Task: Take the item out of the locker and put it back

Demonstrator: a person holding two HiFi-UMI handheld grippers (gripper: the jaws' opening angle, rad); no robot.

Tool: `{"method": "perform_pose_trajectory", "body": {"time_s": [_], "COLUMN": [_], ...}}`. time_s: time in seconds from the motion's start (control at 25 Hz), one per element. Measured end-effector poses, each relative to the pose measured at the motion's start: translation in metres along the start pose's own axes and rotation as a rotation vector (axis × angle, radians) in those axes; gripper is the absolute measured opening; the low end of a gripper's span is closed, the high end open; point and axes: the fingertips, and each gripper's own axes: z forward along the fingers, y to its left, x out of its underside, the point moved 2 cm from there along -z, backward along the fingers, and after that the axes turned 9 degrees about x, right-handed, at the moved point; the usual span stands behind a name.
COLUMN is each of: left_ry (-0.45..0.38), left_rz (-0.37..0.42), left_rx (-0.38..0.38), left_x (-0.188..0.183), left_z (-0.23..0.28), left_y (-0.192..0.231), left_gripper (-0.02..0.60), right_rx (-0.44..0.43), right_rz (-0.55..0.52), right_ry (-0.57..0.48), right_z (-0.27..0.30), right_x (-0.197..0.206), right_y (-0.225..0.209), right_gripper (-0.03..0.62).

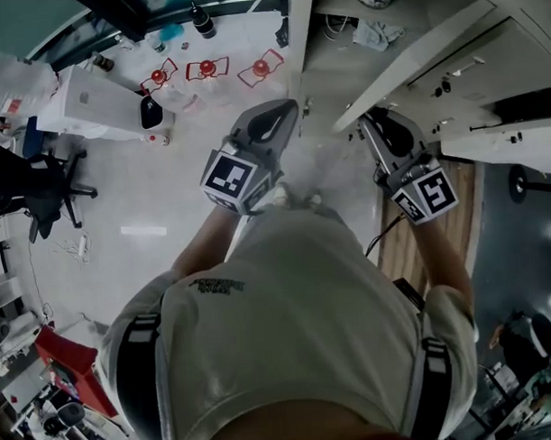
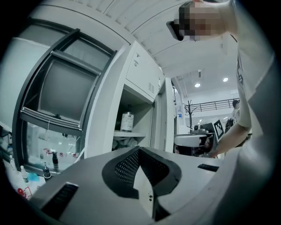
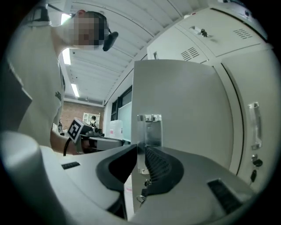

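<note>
One can shelved, left gripper view

You wear a pale short-sleeved T-shirt with a small dark print, and black straps over both shoulders. Your left gripper and right gripper have grey shells, black-padded jaws and black-and-white marker cubes.

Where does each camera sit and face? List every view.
Head view: on the person's head, looking down; torso, arms, left gripper, right gripper show.
Left gripper view: on that gripper, facing the open locker; shut jaws show.
Right gripper view: on that gripper, facing the locker door its jaws clamp.
Shared: each gripper view shows the other's marker cube.
</note>
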Motion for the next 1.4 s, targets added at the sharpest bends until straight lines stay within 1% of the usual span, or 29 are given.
{"method": "perform_pose_trajectory", "body": {"time_s": [0.12, 0.28, 0.32, 0.36, 0.48, 0.6, 0.68, 0.84, 0.92, 1.08, 1.2, 1.28, 1.4], "left_ry": [0.007, 0.004, 0.001, 0.001, 0.015, 0.029, 0.04, 0.044, 0.039, 0.011, -0.008, -0.029, -0.065], "left_rz": [0.002, 0.007, 0.01, 0.012, 0.014, 0.014, 0.008, 0.009, 0.012, 0.025, 0.041, 0.052, 0.063], "left_rx": [0.026, 0.051, 0.057, 0.063, 0.077, 0.081, 0.079, 0.075, 0.068, 0.046, 0.039, 0.035, 0.019], "left_x": [0.001, 0.003, 0.004, 0.005, 0.006, 0.009, 0.01, 0.01, 0.009, 0.001, -0.009, -0.019, -0.037], "left_z": [0.01, 0.021, 0.023, 0.026, 0.032, 0.038, 0.041, 0.045, 0.044, 0.043, 0.041, 0.041, 0.037], "left_y": [-0.004, -0.009, -0.011, -0.013, -0.022, -0.027, -0.031, -0.036, -0.036, -0.032, -0.032, -0.031, -0.029], "left_gripper": [0.011, 0.011, 0.011, 0.011, 0.011, 0.011, 0.011, 0.011, 0.011, 0.011, 0.011, 0.011, 0.011], "right_rx": [0.004, 0.023, 0.042, 0.07, 0.172, 0.222, 0.225, 0.237, 0.218, 0.139, 0.082, 0.043, 0.022], "right_rz": [0.009, -0.011, -0.017, -0.019, 0.031, 0.074, 0.051, -0.04, -0.086, -0.163, -0.167, -0.169, -0.17], "right_ry": [-0.021, -0.033, -0.035, -0.038, -0.059, -0.107, -0.133, -0.201, -0.242, -0.319, -0.378, -0.4, -0.407], "right_z": [-0.025, -0.059, -0.067, -0.076, -0.105, -0.129, -0.142, -0.166, -0.171, -0.164, -0.148, -0.133, -0.108], "right_x": [0.002, 0.002, 0.002, 0.002, 0.0, -0.007, -0.012, -0.035, -0.055, -0.09, -0.11, -0.12, -0.127], "right_y": [-0.004, -0.01, -0.014, -0.02, -0.05, -0.07, -0.068, -0.051, -0.038, -0.015, -0.001, 0.007, 0.012], "right_gripper": [0.053, 0.052, 0.05, 0.008, 0.003, 0.003, 0.003, 0.003, 0.003, 0.003, 0.003, 0.003, 0.003]}}
